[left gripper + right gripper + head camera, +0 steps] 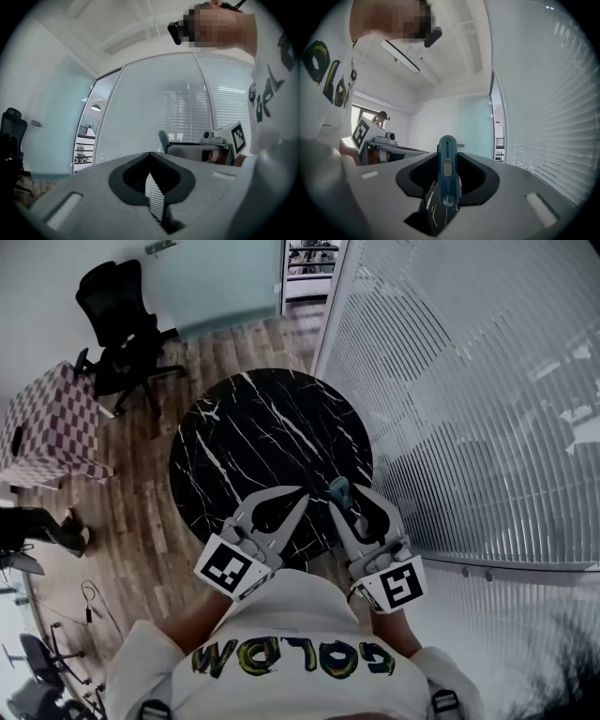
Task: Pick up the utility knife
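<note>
The round marble-look table (pixel 272 442) is black with white veins. Left of it, a cloth-draped box (pixel 52 423) is pink-and-white checkered. Around it the plank floor (pixel 141 512) is brown. Over its near edge, the slim plastic utility knife (pixel 339 491) is teal-blue.

The scene is bright and evenly lit. Daylight comes through the slatted blinds (pixel 469 399), which wash out almost to white in the head view, while the veins of the black marble table (pixel 234 427) stay crisp. Shadows on the wooden floor (pixel 141 521) are faint. The head view bends lines toward its edges and darkens at its lower right corner. Both gripper views are fisheye (a black ring crops their corners), so the blind slats and ceiling lines bow. In the right gripper view a long ceiling lamp (pixel 399 57) shows pale overhead. The grey bodies of the left gripper (pixel 150 157) and right gripper (pixel 447 157) look soft close to the lens.
</note>
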Demonstrator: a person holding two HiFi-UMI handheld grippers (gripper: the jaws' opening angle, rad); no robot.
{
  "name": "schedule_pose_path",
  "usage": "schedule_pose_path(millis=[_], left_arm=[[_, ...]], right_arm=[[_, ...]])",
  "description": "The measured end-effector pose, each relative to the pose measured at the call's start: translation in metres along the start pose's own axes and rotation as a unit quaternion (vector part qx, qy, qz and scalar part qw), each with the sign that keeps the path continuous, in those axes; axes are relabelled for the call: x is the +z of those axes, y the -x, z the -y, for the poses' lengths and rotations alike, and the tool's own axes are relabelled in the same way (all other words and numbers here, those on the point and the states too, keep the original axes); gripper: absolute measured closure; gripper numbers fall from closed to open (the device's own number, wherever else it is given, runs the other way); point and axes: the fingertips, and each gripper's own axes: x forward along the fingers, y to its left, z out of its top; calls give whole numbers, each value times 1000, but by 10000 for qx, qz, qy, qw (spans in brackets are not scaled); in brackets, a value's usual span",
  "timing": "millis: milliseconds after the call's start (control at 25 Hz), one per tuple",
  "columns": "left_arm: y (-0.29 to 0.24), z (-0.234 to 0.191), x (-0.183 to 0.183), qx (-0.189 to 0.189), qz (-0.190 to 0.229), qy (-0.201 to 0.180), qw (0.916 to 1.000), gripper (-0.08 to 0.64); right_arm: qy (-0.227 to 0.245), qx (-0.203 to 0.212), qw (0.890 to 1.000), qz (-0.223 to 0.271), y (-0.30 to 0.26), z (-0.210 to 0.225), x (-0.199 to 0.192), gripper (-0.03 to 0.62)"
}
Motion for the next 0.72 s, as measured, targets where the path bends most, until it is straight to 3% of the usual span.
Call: schedule_pose_path(millis=[720], left_arm=[[-3, 3, 1, -44, 12, -36, 10000, 557]], right_arm=[[-9, 31, 10000, 31, 0, 3, 1, 459]])
